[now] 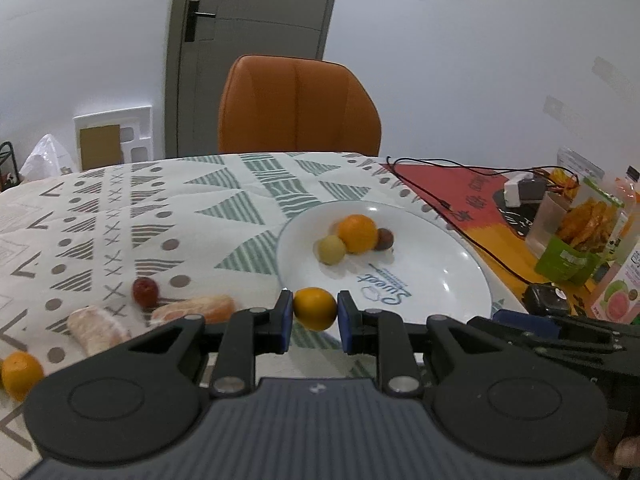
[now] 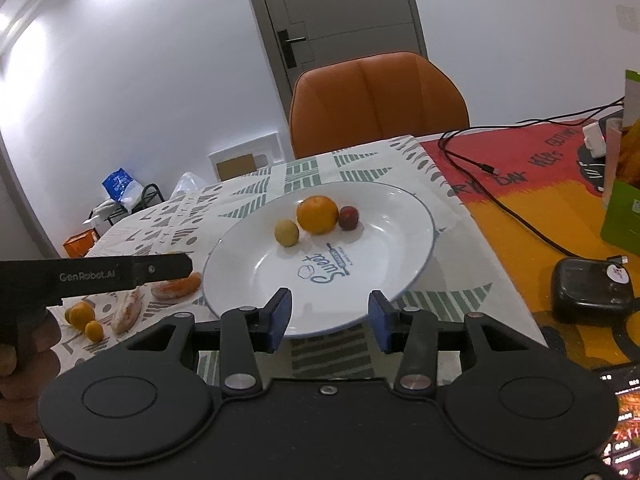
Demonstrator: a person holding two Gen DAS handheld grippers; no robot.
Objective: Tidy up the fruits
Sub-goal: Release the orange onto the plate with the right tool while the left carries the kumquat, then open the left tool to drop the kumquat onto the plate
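My left gripper (image 1: 314, 305) is shut on a small orange fruit (image 1: 315, 309), held just before the near left rim of the white plate (image 1: 432, 268). On the plate lie an orange (image 1: 357, 233), a yellow-green fruit (image 1: 331, 249) and a dark red fruit (image 1: 385, 238). Left of the plate on the patterned cloth are a red fruit (image 1: 145, 291), two peeled citrus pieces (image 1: 194, 309) and another orange (image 1: 20, 374). My right gripper (image 2: 329, 316) stands open with nothing in it over the near rim of the plate (image 2: 392, 236).
An orange chair (image 1: 298, 106) stands behind the table. A black cable (image 2: 500, 196) crosses the red and orange mat (image 2: 532, 184) on the right. A black box (image 2: 590, 286), snack bags (image 1: 576, 236), a juice carton (image 1: 618, 292) and a phone (image 2: 624, 420) crowd the right side.
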